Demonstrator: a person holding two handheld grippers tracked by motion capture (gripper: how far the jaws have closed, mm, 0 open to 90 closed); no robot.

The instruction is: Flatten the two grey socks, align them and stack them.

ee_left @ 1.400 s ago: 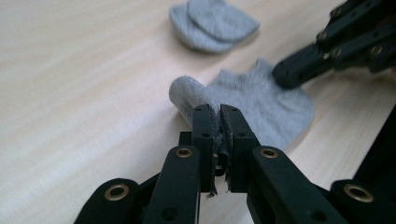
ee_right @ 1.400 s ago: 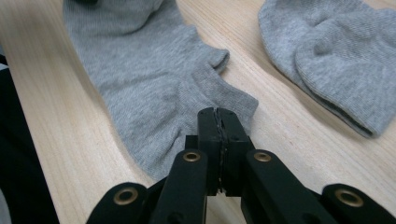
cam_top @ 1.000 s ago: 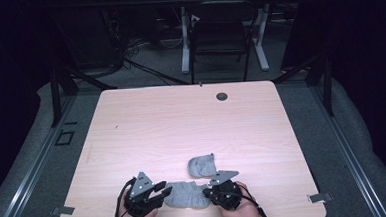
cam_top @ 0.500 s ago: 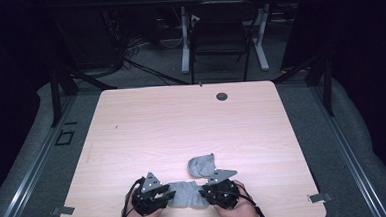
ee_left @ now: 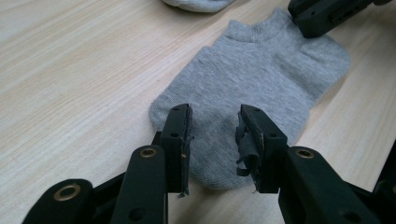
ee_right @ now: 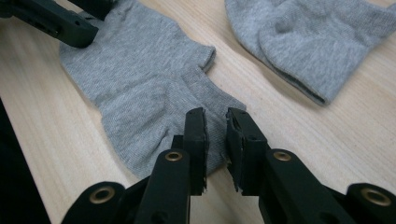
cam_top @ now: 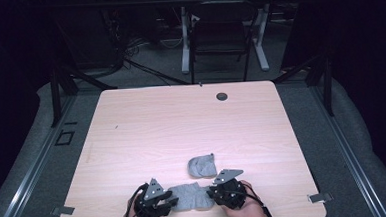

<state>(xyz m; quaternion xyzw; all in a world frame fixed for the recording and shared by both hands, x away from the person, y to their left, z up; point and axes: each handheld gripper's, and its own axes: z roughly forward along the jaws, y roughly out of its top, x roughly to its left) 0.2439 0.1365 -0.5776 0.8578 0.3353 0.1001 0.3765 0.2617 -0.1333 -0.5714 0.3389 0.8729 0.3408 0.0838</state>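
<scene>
Sock [cam_top: 189, 197], grey, ankle-cut, lies flat on the worktop [cam_top: 182, 124] at the near edge, between the two claws. A second grey sock [cam_top: 202, 165] lies just beyond it, rumpled and apart from it.

Left claw [ee_left: 214, 140]: jaws apart, set over the toe end of the flat sock; they have just been opening, with fabric beneath and between them but no pad pressing on it. Right claw [ee_right: 215, 140]: jaws narrowly apart over the cuff and heel end; they opened and have just been closing a little, the cloth under them not visibly pinched.

Assessment: the step in hand appears to be laying out or smoothing the near sock, each claw stationed at one end. The next move would likely call for a firm nip on the fabric at one or both ends, low enough to catch the thin cloth without scraping the worktop, before lifting or folding it, possibly toward its mate.

Markings: no brand, label or legible writing found on either sock, the claws or the worktop.
</scene>
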